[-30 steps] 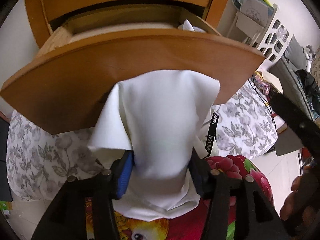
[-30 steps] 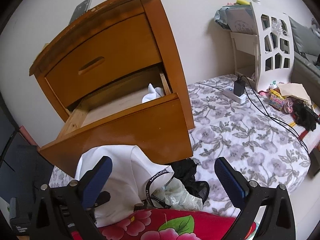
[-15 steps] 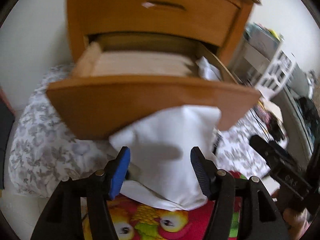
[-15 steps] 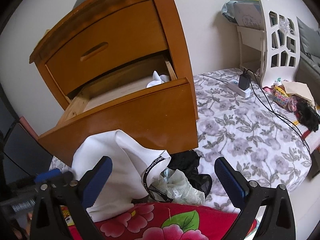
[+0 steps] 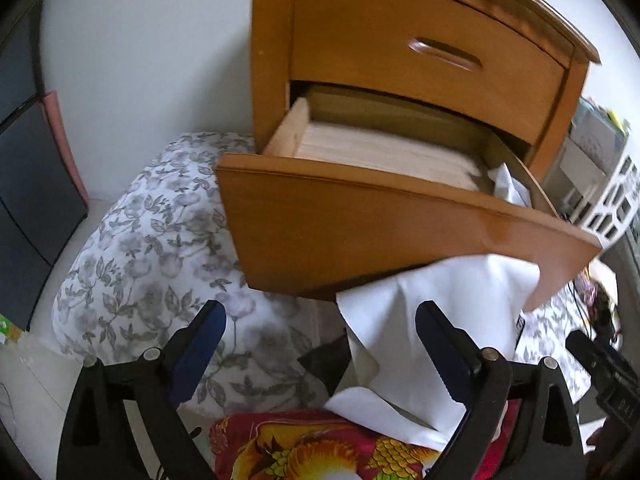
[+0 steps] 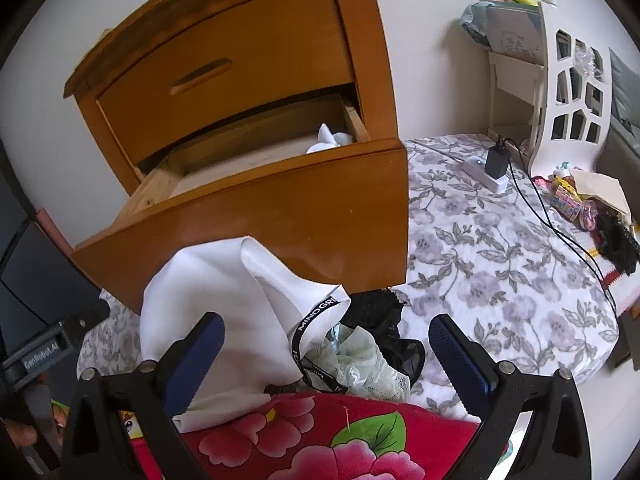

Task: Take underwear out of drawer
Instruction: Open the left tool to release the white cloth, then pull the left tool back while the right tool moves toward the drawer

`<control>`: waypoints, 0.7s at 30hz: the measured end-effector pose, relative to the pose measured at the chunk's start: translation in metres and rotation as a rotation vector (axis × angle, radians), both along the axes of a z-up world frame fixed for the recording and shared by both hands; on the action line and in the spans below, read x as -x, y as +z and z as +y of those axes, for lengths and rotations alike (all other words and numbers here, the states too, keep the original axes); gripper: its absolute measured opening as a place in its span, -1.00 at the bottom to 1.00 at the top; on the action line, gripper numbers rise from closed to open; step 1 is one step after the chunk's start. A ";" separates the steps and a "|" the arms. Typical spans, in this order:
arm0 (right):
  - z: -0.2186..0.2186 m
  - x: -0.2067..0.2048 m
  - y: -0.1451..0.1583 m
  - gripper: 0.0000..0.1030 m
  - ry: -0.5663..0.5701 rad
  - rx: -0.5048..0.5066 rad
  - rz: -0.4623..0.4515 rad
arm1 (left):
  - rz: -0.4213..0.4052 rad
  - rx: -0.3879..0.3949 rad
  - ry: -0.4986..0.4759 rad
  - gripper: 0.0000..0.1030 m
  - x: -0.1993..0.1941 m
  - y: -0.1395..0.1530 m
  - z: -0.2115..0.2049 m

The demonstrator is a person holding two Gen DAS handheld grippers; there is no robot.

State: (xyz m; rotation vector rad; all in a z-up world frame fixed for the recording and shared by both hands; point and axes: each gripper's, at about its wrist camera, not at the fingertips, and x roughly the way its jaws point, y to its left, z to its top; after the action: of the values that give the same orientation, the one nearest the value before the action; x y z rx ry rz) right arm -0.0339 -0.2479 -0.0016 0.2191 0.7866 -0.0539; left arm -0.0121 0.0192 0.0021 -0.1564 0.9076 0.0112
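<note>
Flowery bed (image 6: 500, 264) holds a wooden nightstand (image 6: 248, 60) with its bottom drawer (image 5: 380, 216) pulled out. White underwear (image 6: 224, 312) lies in front of the drawer. Left gripper (image 5: 320, 340) has just opened wide, holding nothing. Right gripper (image 6: 326, 344) is wide too, holding nothing.

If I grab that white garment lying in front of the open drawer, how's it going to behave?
Probably floppy: the white garment lies in soft folds and peaks. Likely light, as thin fabric. Its black waistband may snag the lace pieces beside it, so they might drag along.
</note>
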 end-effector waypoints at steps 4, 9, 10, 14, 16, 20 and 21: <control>0.005 -0.001 -0.001 1.00 0.015 0.022 0.014 | -0.020 0.001 0.028 0.86 0.001 -0.003 0.007; 0.013 -0.002 0.001 1.00 0.036 0.060 0.015 | -0.035 0.013 0.041 0.86 0.002 -0.004 0.017; 0.016 -0.002 0.001 1.00 0.050 0.066 0.014 | -0.039 0.017 0.046 0.87 0.002 -0.004 0.019; 0.024 -0.002 0.003 1.00 0.086 0.089 0.006 | -0.070 0.027 0.065 0.87 0.004 0.000 0.026; 0.027 -0.002 0.005 1.00 0.105 0.099 -0.006 | -0.101 0.010 0.059 0.87 0.006 0.004 0.025; 0.031 -0.003 0.007 1.00 0.131 0.097 -0.015 | -0.142 0.019 0.039 0.87 0.009 0.009 0.026; 0.032 -0.004 0.007 1.00 0.138 0.096 -0.015 | -0.145 0.027 0.033 0.87 0.009 0.008 0.026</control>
State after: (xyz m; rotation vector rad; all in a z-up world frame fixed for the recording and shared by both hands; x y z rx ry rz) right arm -0.0300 -0.2160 0.0059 0.0740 0.7804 0.0405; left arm -0.0211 0.0457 0.0104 -0.1950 0.7607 0.0182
